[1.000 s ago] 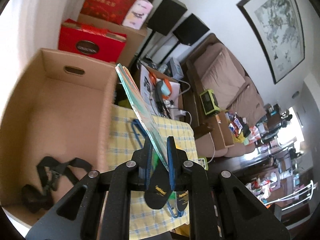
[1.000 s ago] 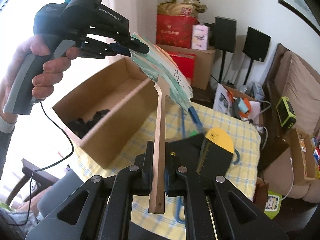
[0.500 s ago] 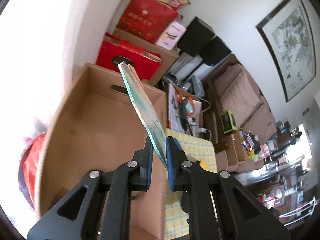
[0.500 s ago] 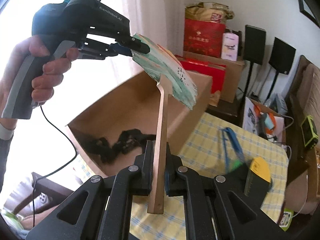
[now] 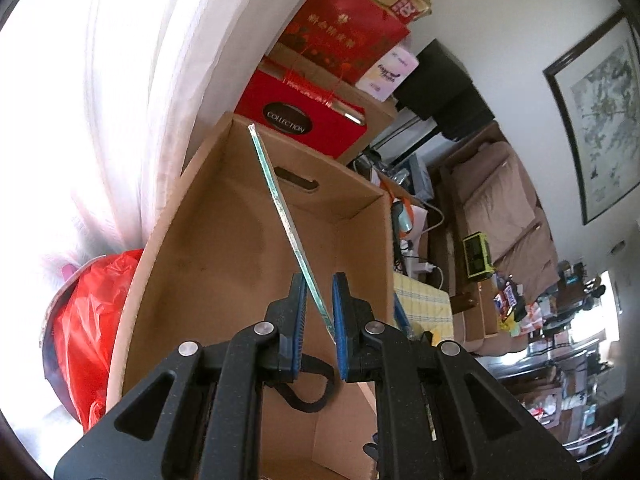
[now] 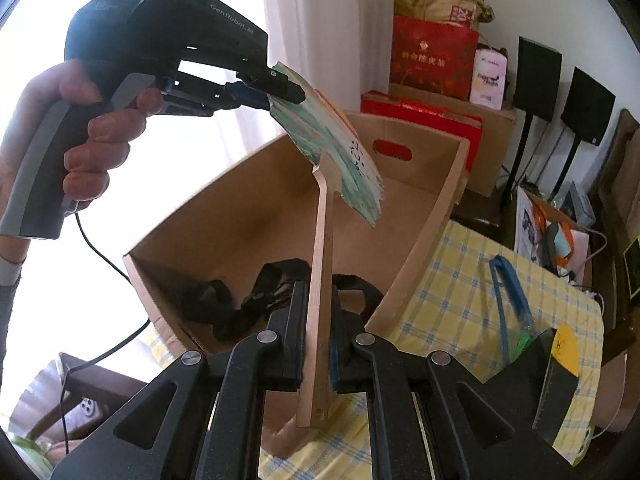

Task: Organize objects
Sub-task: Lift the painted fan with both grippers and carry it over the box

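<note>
My right gripper (image 6: 318, 344) is clamped on the wooden handle (image 6: 318, 300) of a green paper fan (image 6: 340, 160), while my left gripper (image 6: 286, 94) pinches the fan's far rim. Between the two, the fan hangs tilted above an open cardboard box (image 6: 436, 216), clear of its walls. A tangled black strap (image 6: 224, 304) lies on the box floor. The box stands on a table with a yellow checked cloth (image 6: 460, 300), where a blue hanger (image 6: 508, 296) lies just beside it.
</note>
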`<action>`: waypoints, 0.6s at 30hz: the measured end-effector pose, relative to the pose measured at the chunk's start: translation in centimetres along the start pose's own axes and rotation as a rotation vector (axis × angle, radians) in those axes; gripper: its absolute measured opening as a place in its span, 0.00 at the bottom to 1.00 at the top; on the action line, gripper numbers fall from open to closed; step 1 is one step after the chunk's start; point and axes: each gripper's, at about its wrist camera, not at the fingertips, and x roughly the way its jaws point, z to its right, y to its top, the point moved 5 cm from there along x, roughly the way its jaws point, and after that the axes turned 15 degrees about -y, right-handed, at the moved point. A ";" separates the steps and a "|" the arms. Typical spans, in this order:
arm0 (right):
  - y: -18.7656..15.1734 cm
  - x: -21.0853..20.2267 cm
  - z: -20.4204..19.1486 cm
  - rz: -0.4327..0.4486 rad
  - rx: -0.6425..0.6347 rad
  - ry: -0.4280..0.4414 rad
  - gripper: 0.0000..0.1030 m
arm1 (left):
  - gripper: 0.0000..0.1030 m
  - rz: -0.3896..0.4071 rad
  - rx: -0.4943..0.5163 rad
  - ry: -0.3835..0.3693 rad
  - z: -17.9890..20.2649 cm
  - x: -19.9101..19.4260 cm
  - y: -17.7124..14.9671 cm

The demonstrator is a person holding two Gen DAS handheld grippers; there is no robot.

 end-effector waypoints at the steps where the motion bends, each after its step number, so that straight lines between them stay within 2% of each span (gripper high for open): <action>1: -0.1 0.3 -0.1 -0.006 -0.001 -0.003 0.07 | 0.12 -0.010 -0.002 0.007 -0.4 0.4 0.0; 8: -0.8 2.1 -0.8 -0.058 -0.017 -0.032 0.07 | 0.11 -0.086 -0.016 0.073 -2.6 3.3 -0.2; 14: -0.6 3.5 -1.4 -0.103 -0.004 -0.075 0.08 | 0.12 -0.140 0.014 0.170 -3.9 5.1 -0.5; 16: -0.6 4.0 -1.6 -0.125 0.003 -0.084 0.08 | 0.15 -0.152 0.032 0.202 -4.2 5.4 -0.6; 18: -0.6 4.7 -1.7 -0.149 0.015 -0.089 0.08 | 0.31 -0.156 0.044 0.231 -4.5 5.4 -0.8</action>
